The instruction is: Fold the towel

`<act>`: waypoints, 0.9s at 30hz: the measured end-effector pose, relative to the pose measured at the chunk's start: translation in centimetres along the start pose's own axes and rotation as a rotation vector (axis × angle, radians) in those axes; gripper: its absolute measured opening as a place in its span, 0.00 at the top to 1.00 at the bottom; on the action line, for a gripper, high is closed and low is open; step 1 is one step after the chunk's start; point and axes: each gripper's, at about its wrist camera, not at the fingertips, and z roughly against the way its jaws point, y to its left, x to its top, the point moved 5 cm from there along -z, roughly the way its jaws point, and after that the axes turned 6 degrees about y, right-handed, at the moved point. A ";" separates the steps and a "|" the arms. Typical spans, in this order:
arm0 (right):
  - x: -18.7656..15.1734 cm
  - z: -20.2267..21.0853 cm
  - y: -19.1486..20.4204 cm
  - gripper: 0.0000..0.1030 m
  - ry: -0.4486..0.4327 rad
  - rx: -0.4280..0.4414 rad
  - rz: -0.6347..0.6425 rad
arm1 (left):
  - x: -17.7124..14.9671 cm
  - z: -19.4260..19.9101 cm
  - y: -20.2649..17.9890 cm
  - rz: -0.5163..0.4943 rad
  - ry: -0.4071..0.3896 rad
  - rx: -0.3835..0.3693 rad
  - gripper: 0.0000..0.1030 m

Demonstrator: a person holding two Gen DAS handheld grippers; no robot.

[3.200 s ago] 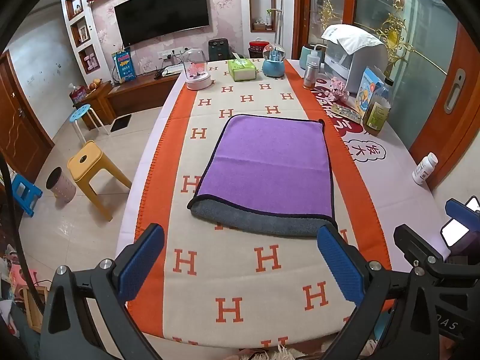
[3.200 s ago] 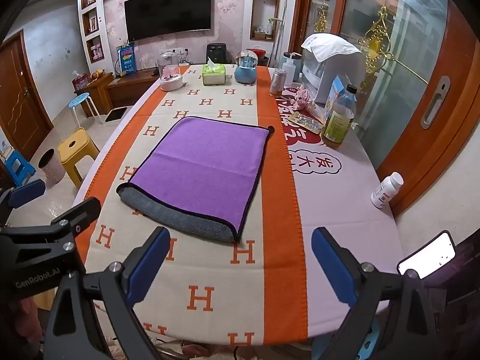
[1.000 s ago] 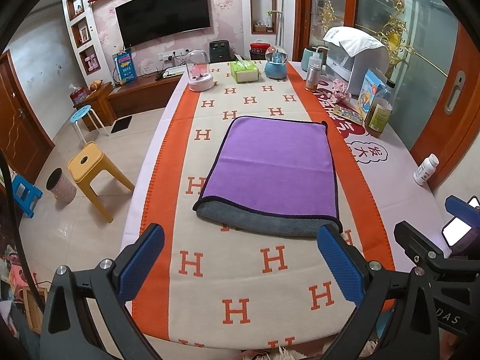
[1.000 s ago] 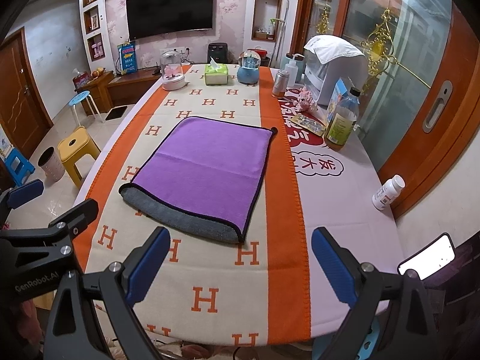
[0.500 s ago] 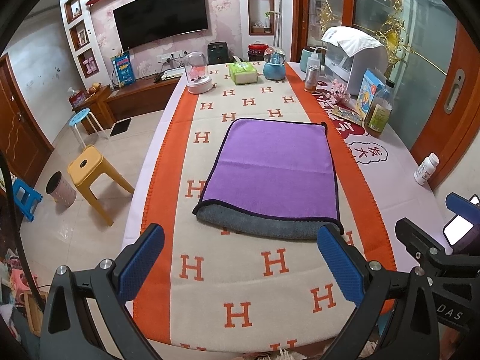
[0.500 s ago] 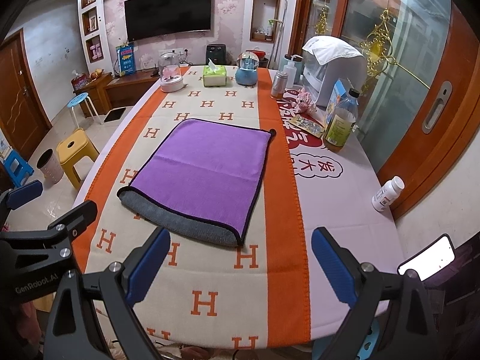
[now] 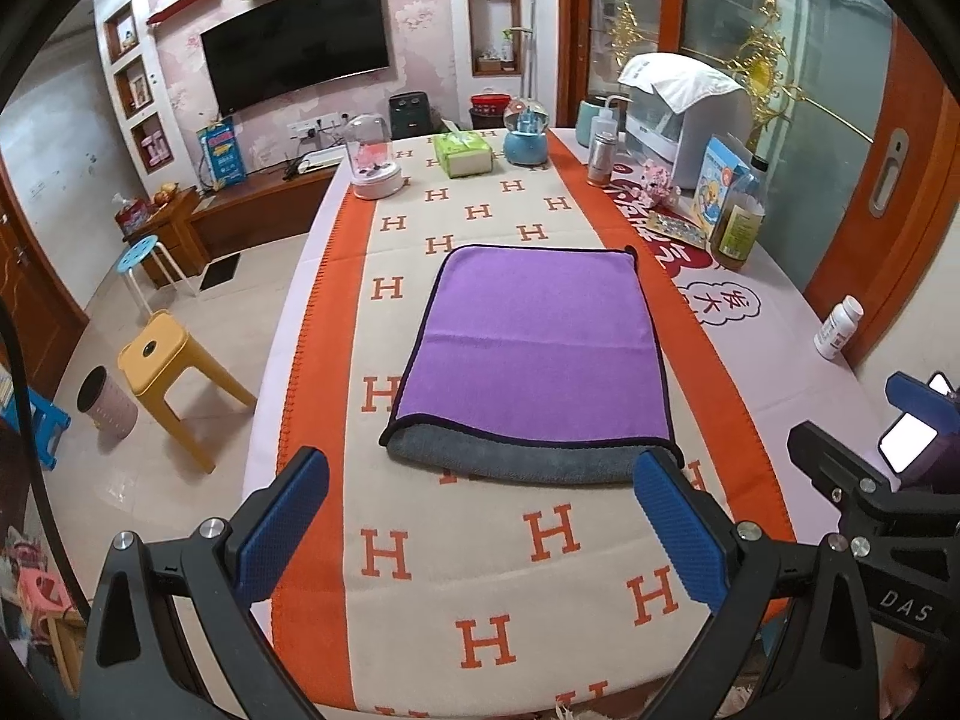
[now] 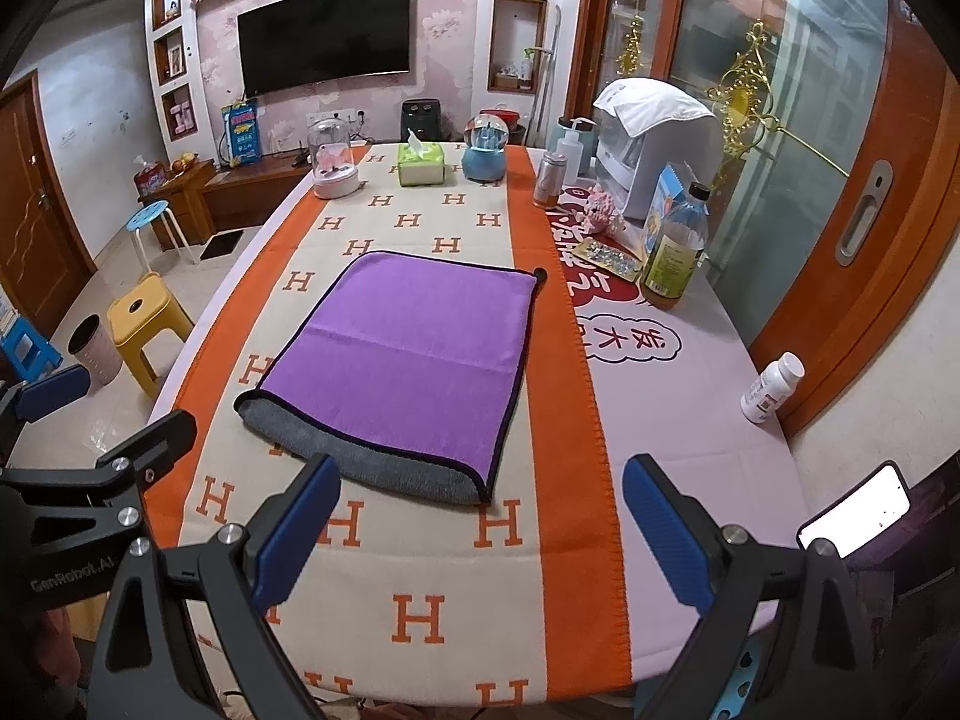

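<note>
Both grippers hover above the near end of the table, level and pointing along its length. The left gripper (image 7: 480, 516) has its fingers spread wide and holds nothing; its blue ribbed pads (image 7: 282, 522) sit to either side of the towel's near edge without touching it. The right gripper (image 8: 480, 522) is likewise spread wide and empty, just beside the left one. The black frame of the left gripper reads "GenRobot.AI" in the right wrist view; the frame of the right one reads "DAS" in the left wrist view.

The towel (image 7: 534, 342) lies flat in the middle of the table, well clear of both grippers. It is a soft rectangle, folded once: the purple upper layer has dark piping, and a gray fleecy layer shows along the near edge.

The tablecloth (image 7: 540, 588) is woven, cream with orange borders and a repeated orange "H". A white pill bottle (image 8: 771, 387) stands near the right edge. A green tissue box (image 8: 420, 164) stands at the far end.
</note>
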 end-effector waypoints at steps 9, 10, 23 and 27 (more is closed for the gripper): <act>-0.5 -0.1 0.7 0.07 -0.022 -0.034 -0.036 | 0.0 -0.8 0.9 -0.037 -0.020 -0.058 0.02; -0.6 -0.1 0.6 0.07 -0.021 -0.039 -0.040 | 0.0 -0.8 1.0 -0.042 -0.024 -0.062 0.02; -0.8 -0.8 0.4 0.07 -0.004 -0.037 -0.029 | 0.9 -1.4 0.4 -0.088 -0.042 -0.100 0.02; 0.0 -2.1 0.7 0.07 0.005 -0.008 -0.010 | 1.1 -2.3 0.9 -0.055 -0.011 -0.108 0.02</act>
